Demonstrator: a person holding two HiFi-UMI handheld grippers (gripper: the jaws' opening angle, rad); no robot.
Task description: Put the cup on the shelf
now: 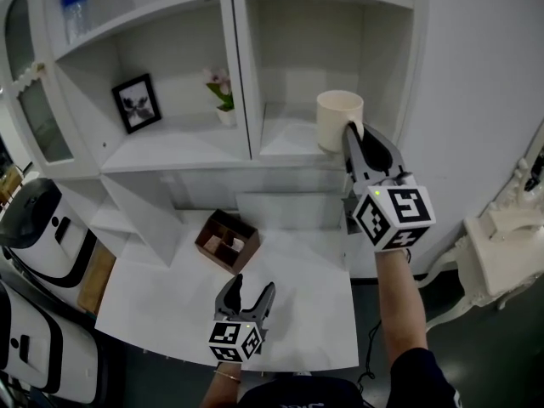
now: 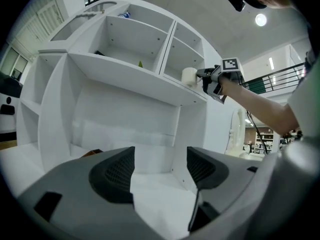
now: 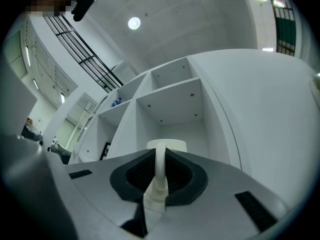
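White shelf (image 1: 285,136) — right gripper (image 1: 351,131) holds cup (image 1: 338,116), seemingly at its edge

Matt, smooth ceramic-looking cup (image 1: 338,119); smooth white-painted shelf (image 1: 178,150); matt dark wood box (image 1: 229,262).

Staged home corner inside a big hall: white shelf unit (image 1: 240,66) holding a framed picture (image 1: 136,103), potted flower (image 1: 222,92) and bottle (image 1: 74,2) at upper left, ornate white furniture (image 1: 501,253) at right edge. Gripper views show a high ceiling (image 3: 175,29) with round lights (image 3: 134,23) and a mezzanine railing (image 2: 280,75)
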